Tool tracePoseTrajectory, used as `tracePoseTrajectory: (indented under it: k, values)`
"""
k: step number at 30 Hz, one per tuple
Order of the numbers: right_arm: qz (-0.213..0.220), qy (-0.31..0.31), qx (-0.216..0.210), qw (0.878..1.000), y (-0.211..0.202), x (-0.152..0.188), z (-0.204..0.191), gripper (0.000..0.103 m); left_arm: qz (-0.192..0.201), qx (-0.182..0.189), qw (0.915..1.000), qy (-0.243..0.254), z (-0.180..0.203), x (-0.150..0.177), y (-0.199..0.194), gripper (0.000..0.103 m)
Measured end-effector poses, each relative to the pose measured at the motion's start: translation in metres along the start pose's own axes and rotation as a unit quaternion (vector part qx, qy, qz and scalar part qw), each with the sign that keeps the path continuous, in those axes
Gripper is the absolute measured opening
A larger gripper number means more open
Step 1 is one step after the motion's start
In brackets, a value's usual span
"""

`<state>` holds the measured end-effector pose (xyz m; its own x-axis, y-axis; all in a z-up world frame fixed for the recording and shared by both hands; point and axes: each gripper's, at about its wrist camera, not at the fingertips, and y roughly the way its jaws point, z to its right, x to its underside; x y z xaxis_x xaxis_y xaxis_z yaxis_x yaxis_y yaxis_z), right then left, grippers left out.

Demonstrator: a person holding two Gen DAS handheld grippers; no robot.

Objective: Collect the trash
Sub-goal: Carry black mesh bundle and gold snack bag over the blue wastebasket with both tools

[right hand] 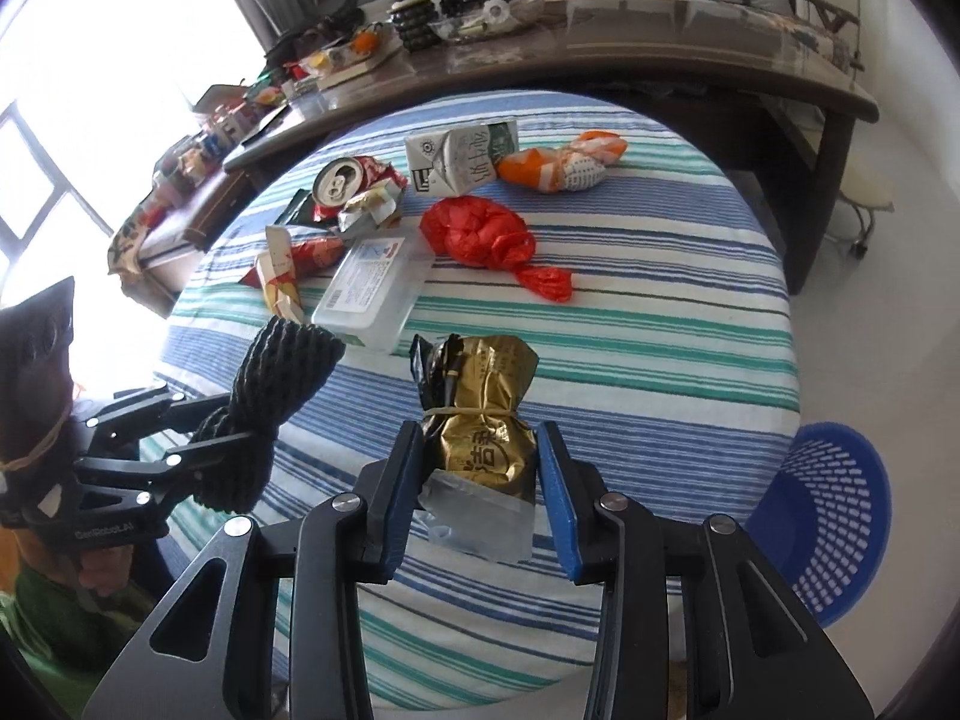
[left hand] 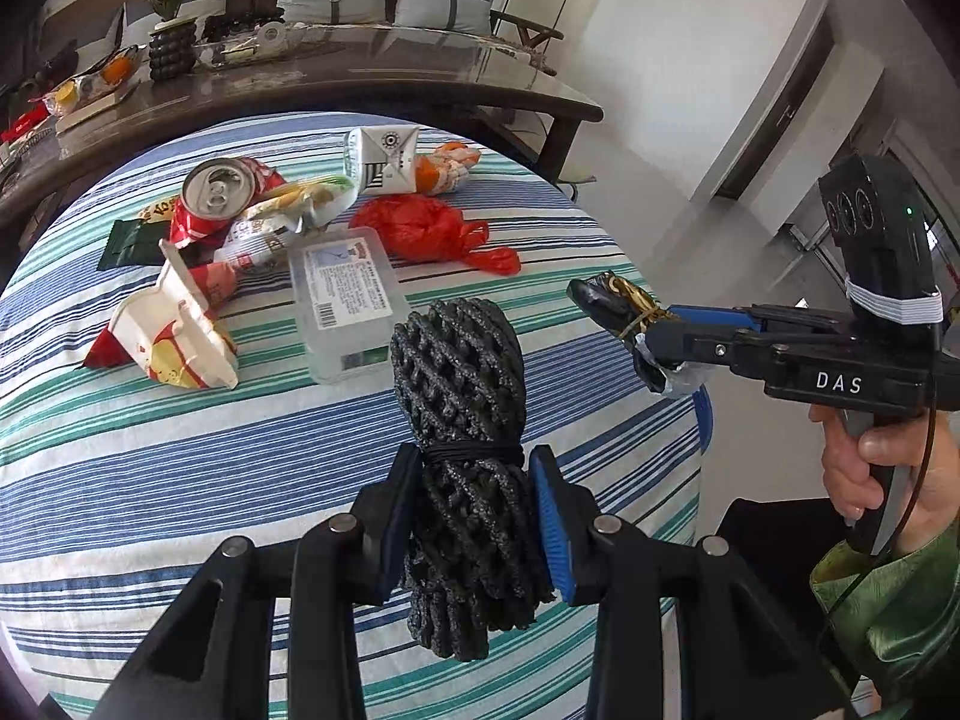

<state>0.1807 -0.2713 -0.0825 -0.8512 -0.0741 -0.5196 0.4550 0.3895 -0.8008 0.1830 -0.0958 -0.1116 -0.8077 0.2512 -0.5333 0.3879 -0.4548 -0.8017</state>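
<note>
A: Well, what does the left gripper [left hand: 477,516] have?

B: A black foam mesh sleeve rolled into a bundle [left hand: 465,456], cinched by a dark band around its middle. The blue pads clamp it just below that band. Its long axis runs along the fingers, with the open netted end pointing away towards the far side of the striped blue, green and white tablecloth [left hand: 180,480].

A: And the right gripper [right hand: 477,498]?

B: Its jaws are closed on a crumpled gold foil packet with a black edge [right hand: 480,414], tied at the waist with a rubber band, a clear plastic flap hanging at its near end. It too lies lengthwise between the fingers, crumpled top pointing far. Both bundles sit above the near part of the cloth.

A: What lies beyond?

B: A clear plastic box with a label [left hand: 345,300], a knotted red plastic bag [left hand: 420,228], a crushed red drink can [left hand: 216,195] and a white milk carton [left hand: 384,159]. A blue plastic basket [right hand: 822,510] stands at the right.
</note>
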Motion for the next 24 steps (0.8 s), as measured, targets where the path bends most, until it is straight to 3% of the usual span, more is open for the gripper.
tracePoseTrajectory:
  k: [6,13,18,24]
  values:
    - [0.041,0.078,0.054,0.995,-0.048,0.01,0.09,0.039,-0.019,0.049,0.9976,0.046,0.081,-0.036,0.044,0.037]
    - [0.06,0.168,0.149,0.973,-0.077,0.03,0.205,0.039,-0.04,0.093,0.9907,0.091,0.181,-0.072,0.115,0.038]
    - [0.058,0.216,0.184,0.957,-0.074,0.055,0.263,0.039,-0.071,0.111,0.9862,0.1,0.227,-0.08,0.178,0.038]
    - [0.047,0.256,0.188,0.947,-0.069,0.073,0.308,0.039,-0.107,0.115,0.9826,0.099,0.25,-0.079,0.247,0.038]
